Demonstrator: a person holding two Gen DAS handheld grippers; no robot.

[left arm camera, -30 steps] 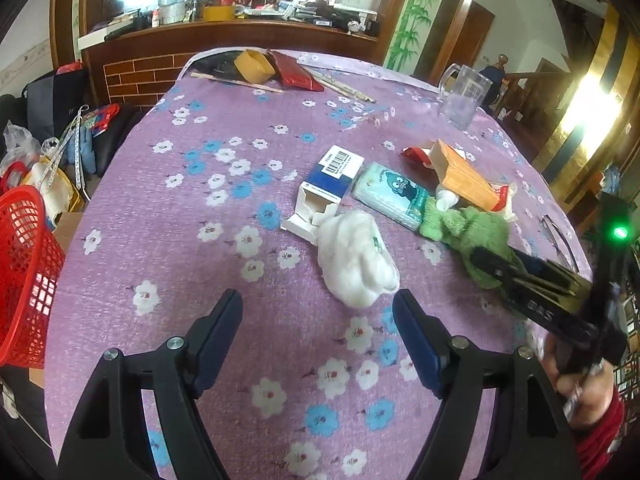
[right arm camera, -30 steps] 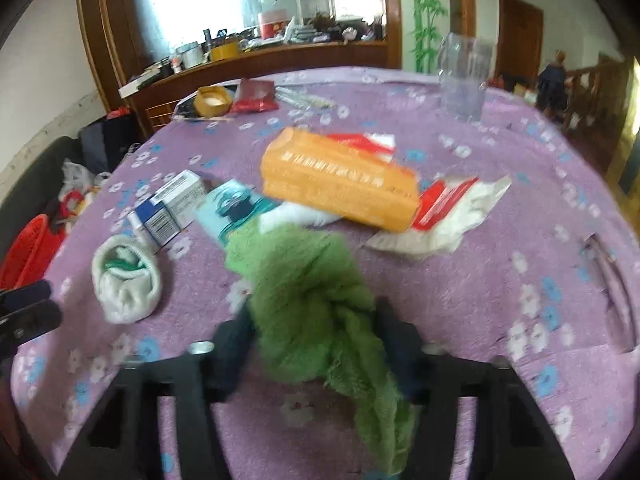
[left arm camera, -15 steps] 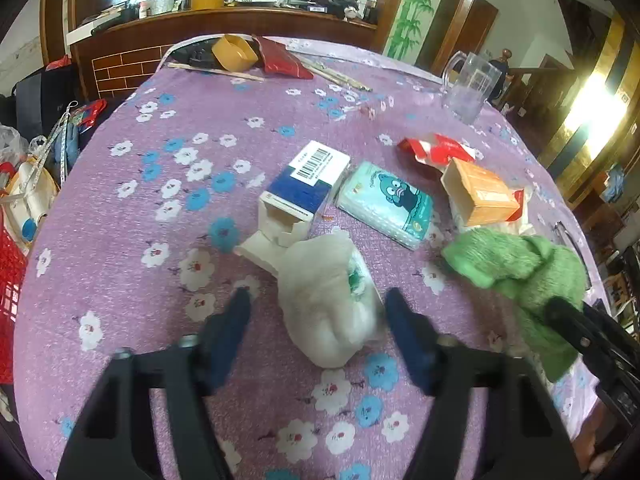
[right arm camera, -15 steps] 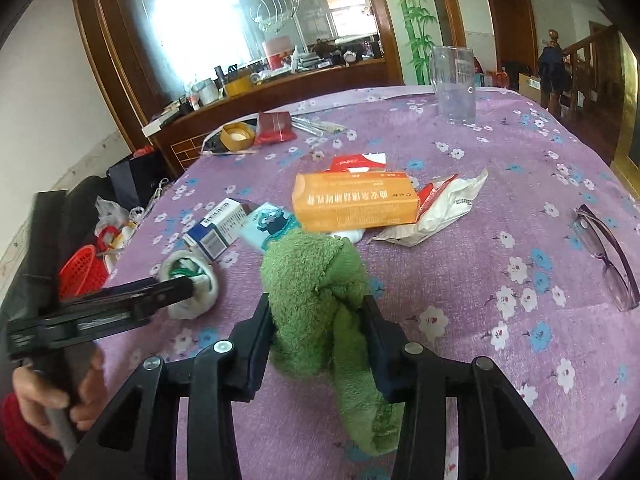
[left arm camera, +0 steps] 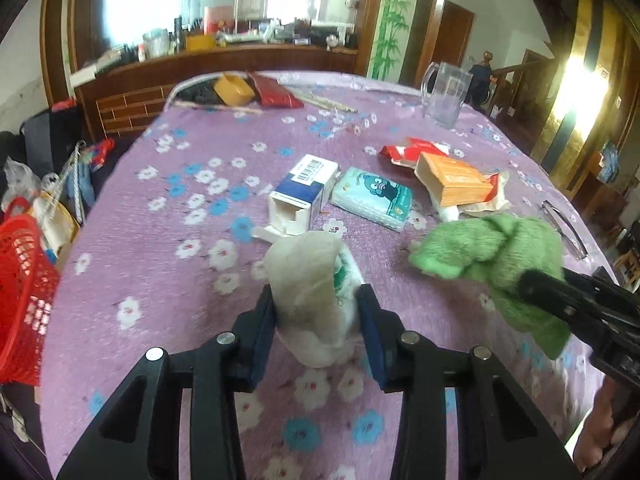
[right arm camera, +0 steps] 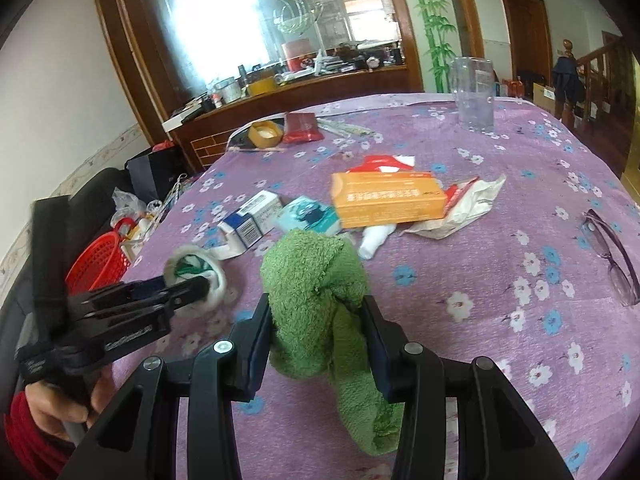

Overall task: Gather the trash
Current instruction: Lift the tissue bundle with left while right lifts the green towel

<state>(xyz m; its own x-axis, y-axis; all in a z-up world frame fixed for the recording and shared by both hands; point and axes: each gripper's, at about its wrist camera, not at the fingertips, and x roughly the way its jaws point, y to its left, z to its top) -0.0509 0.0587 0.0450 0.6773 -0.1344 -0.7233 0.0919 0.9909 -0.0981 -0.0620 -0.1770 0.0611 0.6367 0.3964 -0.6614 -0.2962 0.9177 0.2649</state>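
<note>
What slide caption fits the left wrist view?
Left gripper clamps white crumpled bag; right gripper holds green cloth over the floral tablecloth.

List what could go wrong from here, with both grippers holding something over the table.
1. The left gripper pinches the soft white crumpled wad only at its sides; it may slip out on the way to the red plastic basket off the table's left edge.
2. The green terry cloth in the right gripper hangs a long tail that could drag across the purple-framed glasses or the other litter.
</note>
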